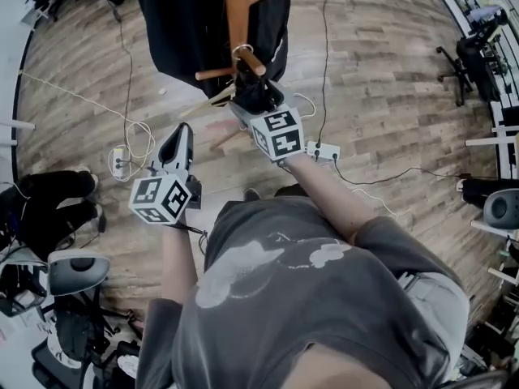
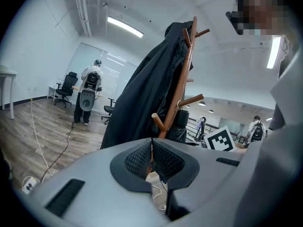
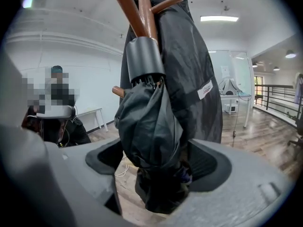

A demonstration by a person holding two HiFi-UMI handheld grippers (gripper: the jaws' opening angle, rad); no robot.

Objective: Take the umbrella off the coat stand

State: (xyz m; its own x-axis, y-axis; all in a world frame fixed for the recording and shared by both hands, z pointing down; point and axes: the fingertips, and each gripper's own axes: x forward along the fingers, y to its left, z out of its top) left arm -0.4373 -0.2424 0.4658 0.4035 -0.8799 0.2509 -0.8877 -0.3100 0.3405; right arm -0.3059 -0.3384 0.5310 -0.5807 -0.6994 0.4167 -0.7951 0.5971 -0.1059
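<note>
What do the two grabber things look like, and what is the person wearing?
The left gripper and right gripper are smooth grey plastic with black textured pads inside. Each carries a white cube printed with black square markers. The person wears a grey short-sleeved T-shirt with a pale print.

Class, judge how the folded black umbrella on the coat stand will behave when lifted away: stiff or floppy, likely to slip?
The umbrella fabric bunches loosely between the right claw jaws, so it probably squashes and may slip. Its grey handle looks rigid, so a stiff shaft likely keeps it straight.
</note>
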